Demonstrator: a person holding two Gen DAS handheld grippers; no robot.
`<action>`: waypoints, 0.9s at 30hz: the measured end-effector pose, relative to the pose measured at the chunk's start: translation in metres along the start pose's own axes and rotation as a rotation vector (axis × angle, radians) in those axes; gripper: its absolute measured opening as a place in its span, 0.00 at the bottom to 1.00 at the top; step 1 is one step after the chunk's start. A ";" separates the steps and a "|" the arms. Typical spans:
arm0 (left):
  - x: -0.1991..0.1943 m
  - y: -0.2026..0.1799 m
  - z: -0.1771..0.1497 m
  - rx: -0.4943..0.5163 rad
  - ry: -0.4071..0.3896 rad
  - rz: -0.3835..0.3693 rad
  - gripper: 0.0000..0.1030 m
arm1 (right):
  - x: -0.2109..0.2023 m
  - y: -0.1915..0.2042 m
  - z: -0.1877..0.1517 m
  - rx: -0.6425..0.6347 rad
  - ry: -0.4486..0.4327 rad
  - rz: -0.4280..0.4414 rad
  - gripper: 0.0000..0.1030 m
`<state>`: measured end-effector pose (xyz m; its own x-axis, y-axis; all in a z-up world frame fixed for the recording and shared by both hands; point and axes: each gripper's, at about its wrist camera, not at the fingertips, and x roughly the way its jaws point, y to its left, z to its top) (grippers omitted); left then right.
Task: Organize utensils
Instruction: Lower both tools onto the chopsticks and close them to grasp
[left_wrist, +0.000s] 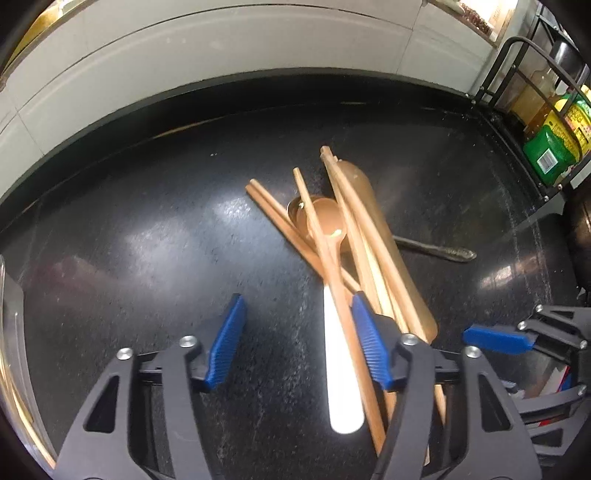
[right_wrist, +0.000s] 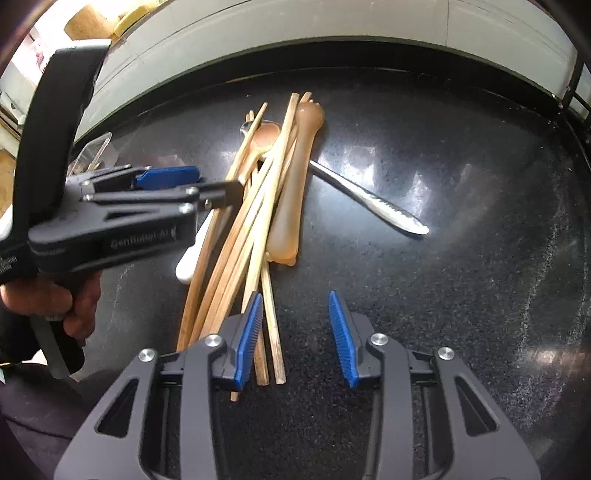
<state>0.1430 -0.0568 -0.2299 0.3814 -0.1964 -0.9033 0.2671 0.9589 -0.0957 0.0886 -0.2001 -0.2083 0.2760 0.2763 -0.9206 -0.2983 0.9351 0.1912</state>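
Left gripper (left_wrist: 297, 338): jaws released, set wide over the near end of the pile; nothing grasped.
Right gripper (right_wrist: 295, 334): jaws released, nothing grasped; its left pad lies just beside the nearest chopstick ends.
Utensil pile, on the black desk (right_wrist: 461, 295), middle of both views:
- White-handled spoon (left_wrist: 341, 376), handle toward the left gripper, brown bowl pointing away.
- Wooden chopsticks (right_wrist: 236, 258), several, crossed loosely over one another and over the spoon.
- Tan rice paddle (right_wrist: 295, 184), alongside the chopsticks, partly under them.
- Metal spoon (right_wrist: 373, 199), handle sticking out to the right, bowl under the pile.
Far right: wire rack (left_wrist: 532, 74) with bottles.

Step in hand, by judgement: approach for a first pick; sorting not visibly begun. Next move calls for lowering one gripper onto a single free end, likely the white handle, and clenching without snagging overlapping chopsticks.
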 end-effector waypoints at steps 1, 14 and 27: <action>0.000 0.001 0.002 -0.003 -0.002 -0.008 0.50 | 0.001 0.000 0.001 -0.001 0.000 0.003 0.35; -0.001 0.006 0.003 -0.017 -0.005 -0.043 0.23 | 0.004 0.006 0.014 0.021 0.006 0.067 0.34; -0.005 0.007 0.010 -0.032 -0.002 -0.043 0.11 | 0.006 0.010 0.027 0.033 0.008 0.079 0.07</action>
<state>0.1513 -0.0512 -0.2218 0.3722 -0.2381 -0.8971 0.2553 0.9555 -0.1477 0.1121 -0.1829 -0.2025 0.2453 0.3475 -0.9050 -0.2883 0.9175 0.2741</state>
